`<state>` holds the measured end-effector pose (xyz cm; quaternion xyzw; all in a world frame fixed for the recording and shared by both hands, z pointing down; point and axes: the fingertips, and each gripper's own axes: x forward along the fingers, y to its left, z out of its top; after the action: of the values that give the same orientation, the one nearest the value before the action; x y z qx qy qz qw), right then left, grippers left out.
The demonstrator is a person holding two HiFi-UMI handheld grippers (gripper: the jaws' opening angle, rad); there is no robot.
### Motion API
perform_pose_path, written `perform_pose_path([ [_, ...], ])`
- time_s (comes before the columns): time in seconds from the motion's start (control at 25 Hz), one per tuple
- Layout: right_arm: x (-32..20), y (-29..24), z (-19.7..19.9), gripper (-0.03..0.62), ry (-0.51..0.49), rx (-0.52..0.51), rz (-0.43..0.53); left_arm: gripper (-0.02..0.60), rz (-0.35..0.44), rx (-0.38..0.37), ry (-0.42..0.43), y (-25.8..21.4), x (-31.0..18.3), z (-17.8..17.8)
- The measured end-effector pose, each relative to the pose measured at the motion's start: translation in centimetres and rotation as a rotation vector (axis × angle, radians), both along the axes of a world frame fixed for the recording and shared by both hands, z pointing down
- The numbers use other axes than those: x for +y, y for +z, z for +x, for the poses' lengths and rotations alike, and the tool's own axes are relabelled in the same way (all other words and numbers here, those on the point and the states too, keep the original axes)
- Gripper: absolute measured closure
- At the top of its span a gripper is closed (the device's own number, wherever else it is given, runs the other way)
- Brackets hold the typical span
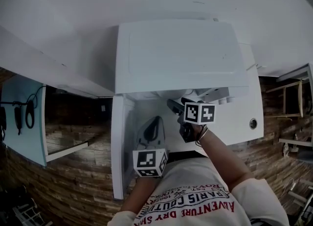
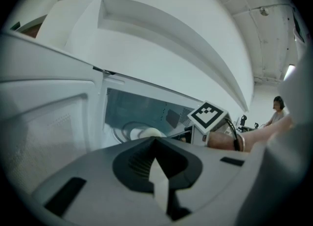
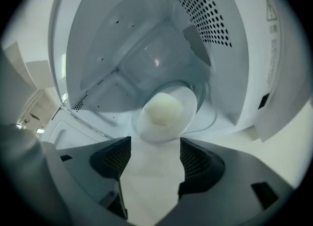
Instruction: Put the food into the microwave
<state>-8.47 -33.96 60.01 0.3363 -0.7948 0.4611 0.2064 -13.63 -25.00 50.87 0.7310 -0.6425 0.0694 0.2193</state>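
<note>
The right gripper (image 3: pixel 154 144) hangs at the mouth of the microwave (image 3: pixel 98 49) with its jaws wide apart and empty, since the food (image 3: pixel 164 110), seemingly a pale bun, sits inside in a clear dish (image 3: pixel 194 98). The left gripper (image 2: pixel 155 144), closed on nothing, waits by the open door (image 1: pixel 122 146), perhaps to shut it.

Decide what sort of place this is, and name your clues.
Probably a lab or workshop with a kitchen mock-up, not a home: a microwave sits on a plain white table over a plank floor, and a person sits far off in a large white room.
</note>
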Motion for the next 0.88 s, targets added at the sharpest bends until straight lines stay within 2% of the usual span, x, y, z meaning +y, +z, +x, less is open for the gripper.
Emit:
perform_pose_path([
  [0.16,0.9,0.2,0.0,0.292,-0.042,0.048,0.031,0.578,0.010,0.001,0.002,-0.3,0.1,-0.2],
  [0.44,1.3,-2.2,0.8,0.293,-0.019,0.061,0.077,0.578,0.046,-0.006,0.017,-1.6,-0.1,-0.5],
  [0.48,1.4,-2.7,1.1,0.306,-0.005,0.065,0.084,0.578,0.051,-0.008,0.023,-1.8,-0.1,-0.5],
  [0.56,1.5,-3.8,2.0,0.427,0.035,0.083,0.116,0.578,0.061,-0.016,0.035,-2.4,-0.1,-0.4],
  [0.6,1.7,-4.6,2.4,0.507,0.052,0.094,0.147,0.578,0.067,-0.020,0.040,-2.7,-0.1,-0.4],
  [0.64,1.9,-5.5,2.7,0.557,0.060,0.098,0.189,0.578,0.073,-0.024,0.045,-3.0,-0.1,-0.3],
  [0.72,2.5,-7.8,2.9,0.582,0.063,0.086,0.294,0.578,0.086,-0.031,0.055,-3.7,0.1,-0.2],
  [0.88,3.9,-12.0,3.2,0.582,0.067,0.088,0.481,0.578,0.104,-0.018,0.090,-5.2,0.4,0.6],
])
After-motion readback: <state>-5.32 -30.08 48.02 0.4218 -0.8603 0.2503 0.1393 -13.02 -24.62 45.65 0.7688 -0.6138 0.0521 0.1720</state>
